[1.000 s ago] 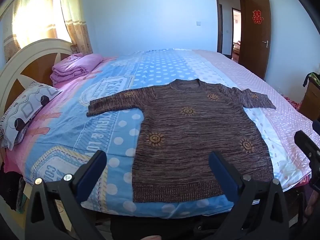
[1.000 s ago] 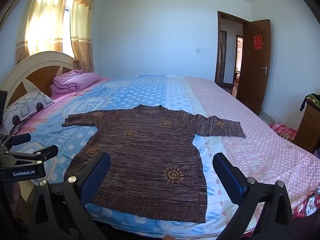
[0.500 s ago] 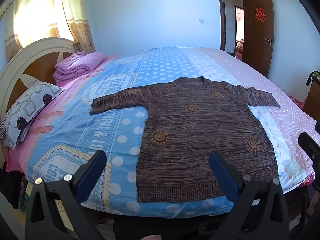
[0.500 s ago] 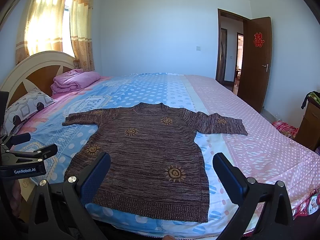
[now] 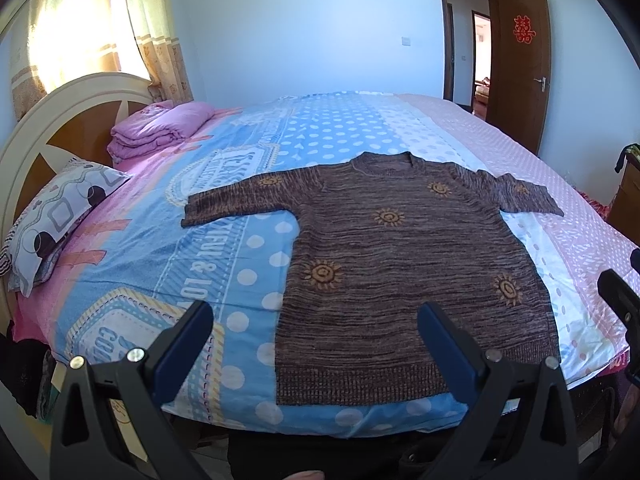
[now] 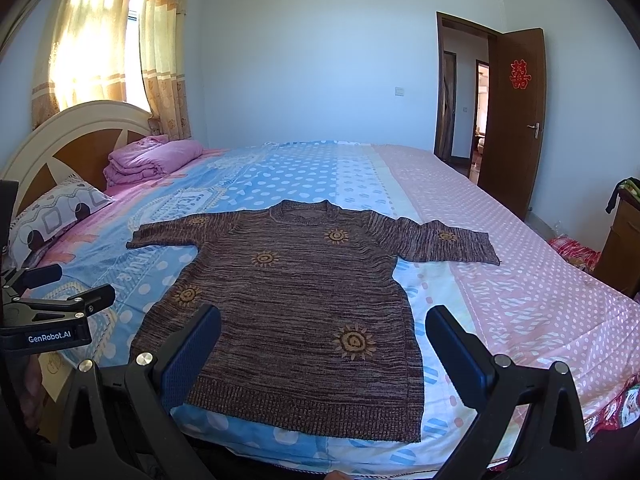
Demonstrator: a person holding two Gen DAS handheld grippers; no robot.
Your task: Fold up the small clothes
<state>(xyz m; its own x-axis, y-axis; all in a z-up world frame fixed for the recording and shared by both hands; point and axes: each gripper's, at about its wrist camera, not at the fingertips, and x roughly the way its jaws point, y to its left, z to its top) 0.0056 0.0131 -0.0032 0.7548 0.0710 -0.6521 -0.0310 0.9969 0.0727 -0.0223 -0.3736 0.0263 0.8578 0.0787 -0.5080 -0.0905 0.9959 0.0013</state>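
Nearest to me, my left claw (image 5: 312,336) hangs with its jaws wide apart and nothing between them, held off the near edge of the bed (image 5: 224,280), and my right claw (image 6: 322,340) sits the same way, spread and empty; I judge both are poised like this so that each can take a corner of the hem. Just beyond the fingertips lies the brown sweater (image 5: 400,256), spread flat on its back with the ribbed hem (image 6: 304,408) along the near side of the bed and the neckline away from me, which puts the bottom corners within easy reach. Both short sleeves are stretched out to the sides, the left sleeve (image 5: 236,204) over the blue dotted sheet and the right sleeve (image 6: 444,240) reaching onto the pink one, so I take it no fold is made yet. Further off to the left, a patterned pillow (image 5: 60,220) and a stack of folded pink bedding (image 5: 160,128) rest by the headboard (image 5: 68,120), well apart from the sweater. At the far right the door (image 6: 516,120) stands open.
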